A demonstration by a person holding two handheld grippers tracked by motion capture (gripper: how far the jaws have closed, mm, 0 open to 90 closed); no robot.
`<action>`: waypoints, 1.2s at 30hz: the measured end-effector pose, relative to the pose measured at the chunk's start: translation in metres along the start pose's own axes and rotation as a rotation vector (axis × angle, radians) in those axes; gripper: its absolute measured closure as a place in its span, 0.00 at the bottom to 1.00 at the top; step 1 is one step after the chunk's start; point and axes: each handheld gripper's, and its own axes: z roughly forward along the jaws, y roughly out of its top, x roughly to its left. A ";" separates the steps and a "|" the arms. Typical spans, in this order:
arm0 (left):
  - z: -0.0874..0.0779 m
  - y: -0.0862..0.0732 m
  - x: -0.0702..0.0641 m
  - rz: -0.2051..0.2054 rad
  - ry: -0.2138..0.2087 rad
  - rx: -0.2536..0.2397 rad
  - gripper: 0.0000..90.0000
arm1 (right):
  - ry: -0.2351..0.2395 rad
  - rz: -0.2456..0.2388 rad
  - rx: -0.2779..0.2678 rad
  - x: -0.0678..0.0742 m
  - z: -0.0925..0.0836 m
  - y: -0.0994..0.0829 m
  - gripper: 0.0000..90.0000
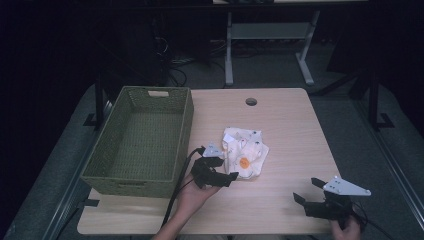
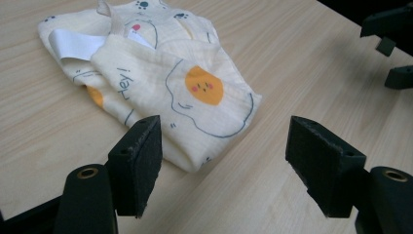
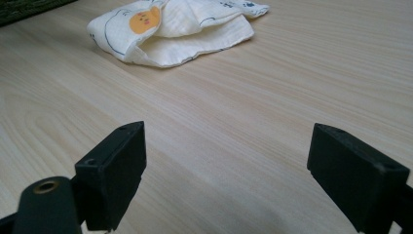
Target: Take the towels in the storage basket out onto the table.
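Left claw [image 1: 222,167] stands with its jaws wide apart and nothing between them, low over the desk [image 1: 280,125], just beside the near left edge of the folded cloth [image 1: 245,152]. Its hand [image 1: 192,195] comes in from the bottom edge. Left of it, a green woven basket [image 1: 186,120] sits on the desk's left side. The cloth, pale yellow with a fried-egg print [image 2: 204,86] and blue outlines, lies flat near the middle of the light wood-grain top, a white strip [image 2: 78,43] showing at one fold. A round cable hole [image 1: 251,101] lies near the far edge. Right claw [image 1: 307,190] hovers at the near right corner, jaws spread and empty, well apart from the cloth. Beyond the desk the room is dark, with a grey floor [image 1: 270,70], cables [image 1: 175,65] and a white frame's legs [image 1: 229,55].
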 end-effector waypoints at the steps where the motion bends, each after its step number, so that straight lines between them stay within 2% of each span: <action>1: 0.000 -0.001 -0.001 -0.007 -0.002 -0.002 0.33 | -0.001 0.000 0.000 0.000 0.000 0.000 0.15; 15: -0.006 -0.014 -0.010 0.039 0.022 -0.010 0.32 | -0.006 -0.001 0.004 0.000 0.000 0.000 0.15; 21: -0.006 -0.019 -0.013 0.041 0.015 -0.017 0.31 | -0.006 -0.001 0.004 0.000 0.000 0.000 0.15; 36: -0.018 -0.035 -0.021 0.054 0.038 -0.017 0.31 | 0.004 -0.008 0.003 0.001 -0.002 -0.001 0.15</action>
